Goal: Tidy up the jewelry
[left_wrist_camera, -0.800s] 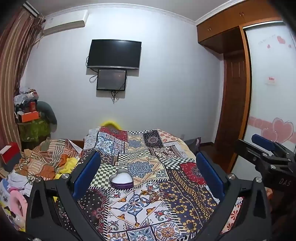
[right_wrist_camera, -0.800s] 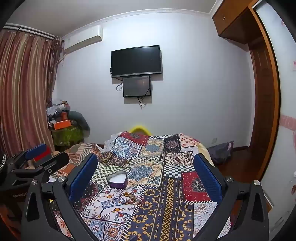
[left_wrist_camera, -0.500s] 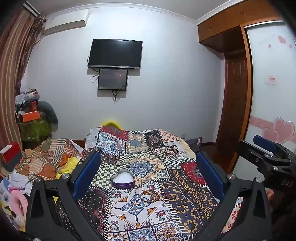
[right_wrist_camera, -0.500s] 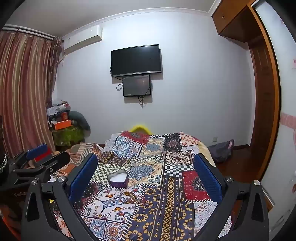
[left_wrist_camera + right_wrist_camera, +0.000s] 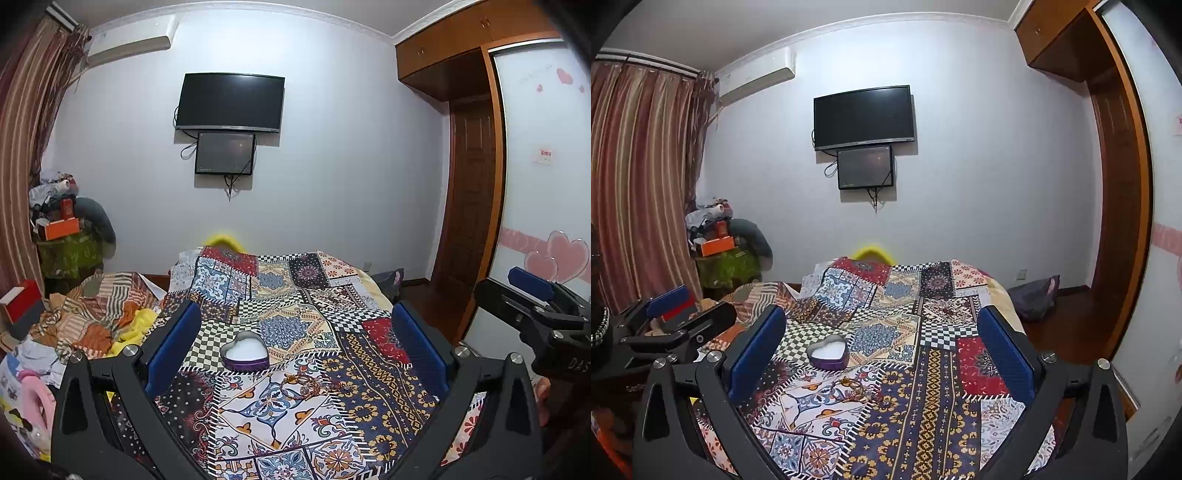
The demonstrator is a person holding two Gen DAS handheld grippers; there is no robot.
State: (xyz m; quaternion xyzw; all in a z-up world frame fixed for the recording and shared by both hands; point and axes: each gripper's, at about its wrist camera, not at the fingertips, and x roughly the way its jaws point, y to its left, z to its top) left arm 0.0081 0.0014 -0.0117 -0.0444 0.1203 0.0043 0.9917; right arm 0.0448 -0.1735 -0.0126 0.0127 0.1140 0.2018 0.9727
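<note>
**A:** How far along was the tidying?

**B:** Barely begun, by the look of it. The heart box (image 5: 245,350) sat open on the quilt (image 5: 369,398), its white lining apparently bare. The jewelry (image 5: 303,384), a small gold tangle, lay loose just near of the box.

**A:** And the grippers?

**B:** The left gripper (image 5: 295,350) and right gripper (image 5: 881,349) both hovered over the near end of the bed, jaws wide apart, holding nothing.

**A:** The room?

**B:** A TV (image 5: 863,116) hung on the far wall, curtains (image 5: 635,184) at left, a wardrobe (image 5: 476,177) at right, clothes (image 5: 96,314) heaped left of the bed.
</note>
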